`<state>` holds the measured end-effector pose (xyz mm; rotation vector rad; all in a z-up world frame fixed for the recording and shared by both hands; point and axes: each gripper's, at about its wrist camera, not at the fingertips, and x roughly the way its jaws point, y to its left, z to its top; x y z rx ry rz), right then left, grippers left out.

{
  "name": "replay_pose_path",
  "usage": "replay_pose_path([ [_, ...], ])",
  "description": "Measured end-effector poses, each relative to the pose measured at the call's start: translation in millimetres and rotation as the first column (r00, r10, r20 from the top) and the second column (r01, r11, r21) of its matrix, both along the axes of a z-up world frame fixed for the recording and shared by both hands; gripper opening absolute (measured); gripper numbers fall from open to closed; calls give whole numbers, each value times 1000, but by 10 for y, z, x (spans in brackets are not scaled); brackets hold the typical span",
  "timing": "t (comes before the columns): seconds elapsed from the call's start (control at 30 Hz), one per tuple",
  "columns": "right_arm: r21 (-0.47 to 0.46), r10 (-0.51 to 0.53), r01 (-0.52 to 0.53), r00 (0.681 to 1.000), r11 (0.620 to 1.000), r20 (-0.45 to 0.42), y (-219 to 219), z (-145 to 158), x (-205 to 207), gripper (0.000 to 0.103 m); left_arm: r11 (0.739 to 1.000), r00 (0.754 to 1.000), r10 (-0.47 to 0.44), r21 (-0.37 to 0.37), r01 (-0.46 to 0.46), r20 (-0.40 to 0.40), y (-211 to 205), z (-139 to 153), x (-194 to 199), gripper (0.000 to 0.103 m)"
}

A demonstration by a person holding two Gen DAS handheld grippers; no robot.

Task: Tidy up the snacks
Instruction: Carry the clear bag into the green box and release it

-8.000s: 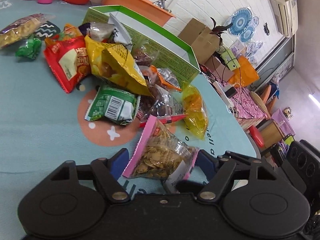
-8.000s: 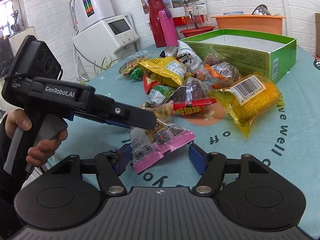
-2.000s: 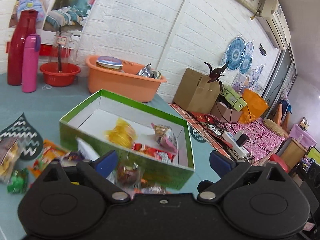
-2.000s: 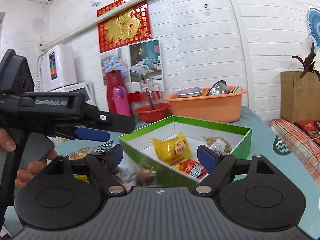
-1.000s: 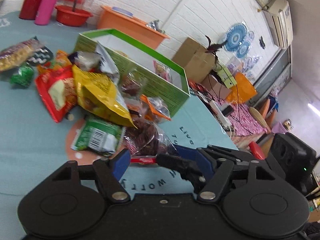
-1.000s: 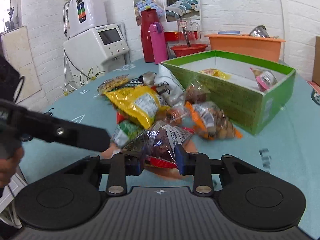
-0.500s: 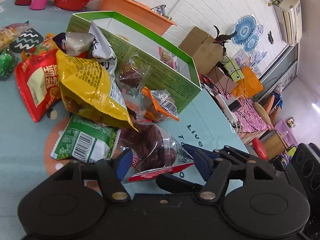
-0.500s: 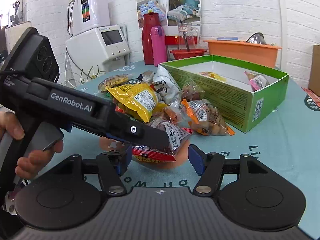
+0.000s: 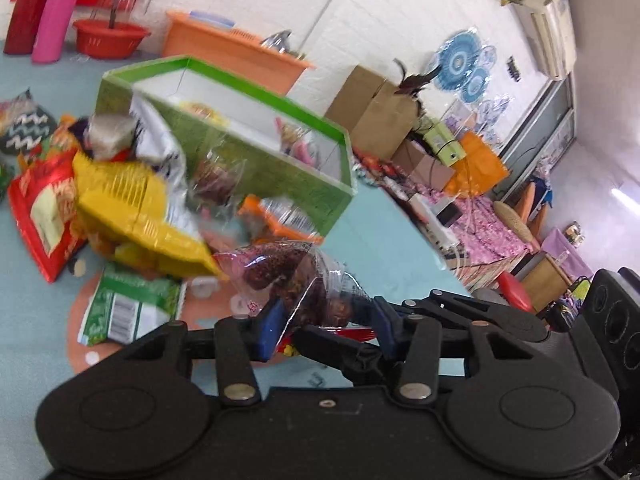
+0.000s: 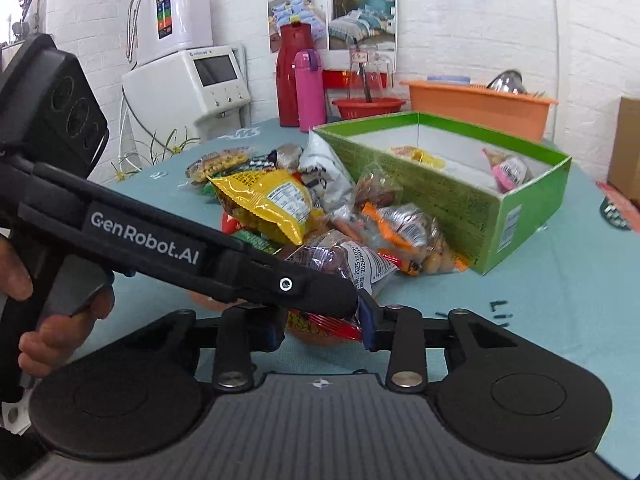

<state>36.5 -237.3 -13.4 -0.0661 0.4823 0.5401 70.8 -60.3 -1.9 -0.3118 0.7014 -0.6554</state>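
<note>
A clear bag of dark red-brown snacks (image 9: pixel 296 276) with a red bottom seam sits lifted between the blue pads of my left gripper (image 9: pixel 326 322). Those jaws are closing and the pads press its sides. The same bag (image 10: pixel 336 256) shows in the right wrist view, where my right gripper (image 10: pixel 322 328) has its jaws closing on the red seam, which fills the gap between the pads. The left gripper's finger (image 10: pixel 312 290) crosses in front from the left and hides part of the bag. The green box (image 10: pixel 460 208) behind holds a few snacks.
Loose packets lie heaped against the box: a yellow bag (image 10: pixel 272 200), an orange-edged clear bag (image 10: pixel 408 236), a green packet (image 9: pixel 128 304), a red packet (image 9: pixel 40 216). An orange basin (image 10: pixel 476 108) and flasks (image 10: pixel 308 88) stand at the back. A hand (image 10: pixel 60 320) holds the left gripper.
Both grippers have narrowed onto the dark snack bag. The left gripper has tilted up with the bag raised off the mat. The right gripper stays where it was.
</note>
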Motion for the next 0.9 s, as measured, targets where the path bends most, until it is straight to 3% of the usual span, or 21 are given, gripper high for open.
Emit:
replay_pose_path([
  [0.2,17,-9,7,988,1000,156,-83,319,-67,62,1000,990,-12,-15,14,140,-26,391,-14,78],
  [0.37,26,-37,32,975,999,217,-89,462,209,62,1000,984,-12,-15,15,178,-109,533,278,78],
  [0.63,62,-116,105,971,993,208,-154,499,735,62,999,983,-43,-10,45,178,-190,513,958,78],
  [0.7,85,-130,116,974,990,184,-180,469,890,61,999,987,-37,-7,38,156,-219,469,1120,78],
  [0.77,102,-136,121,978,987,156,-195,422,1024,58,998,990,-49,-19,52,131,-236,418,1279,71],
  [0.9,104,-157,144,979,984,134,-203,345,1223,56,998,992,-59,-9,60,109,-270,355,1520,71],
])
